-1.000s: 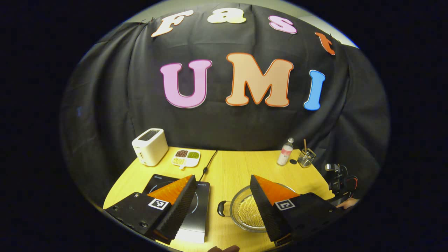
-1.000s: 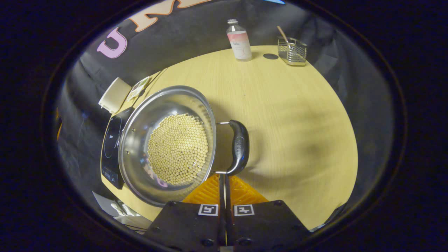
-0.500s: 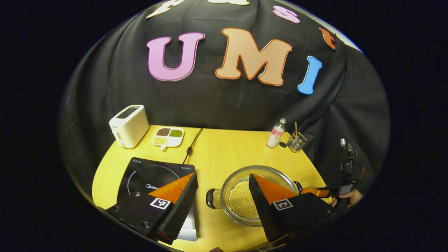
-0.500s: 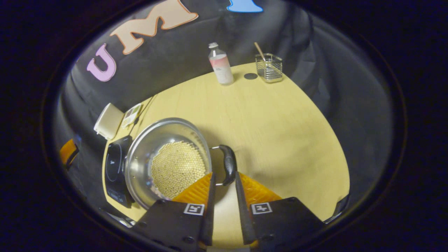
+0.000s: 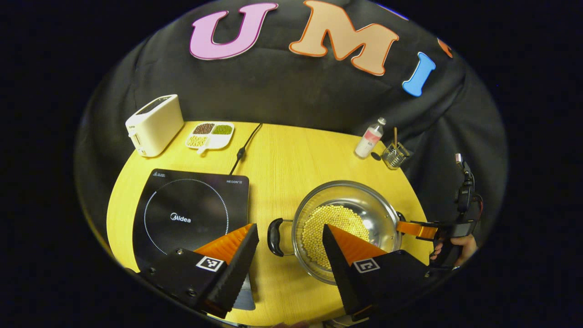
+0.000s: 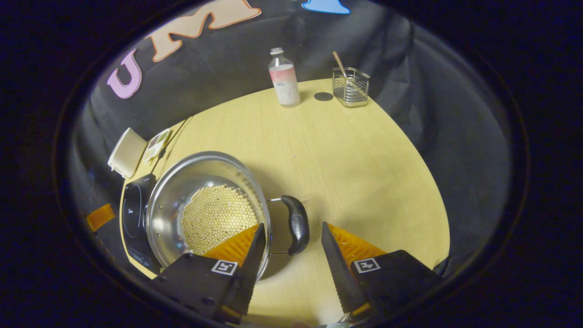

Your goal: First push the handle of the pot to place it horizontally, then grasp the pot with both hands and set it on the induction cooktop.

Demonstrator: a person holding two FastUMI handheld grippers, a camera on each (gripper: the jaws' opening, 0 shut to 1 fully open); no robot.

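On the yellow table we see the steel pot, holding pale round beads, beside the induction cooktop. Our left gripper gapes wide before 1 black handle; our right gripper spreads around the other handle.

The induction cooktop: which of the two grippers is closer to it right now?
Left. The left gripper hangs open above the table with one finger over the induction cooktop's near edge. The right gripper is open around the pot's far handle, beyond the pot.
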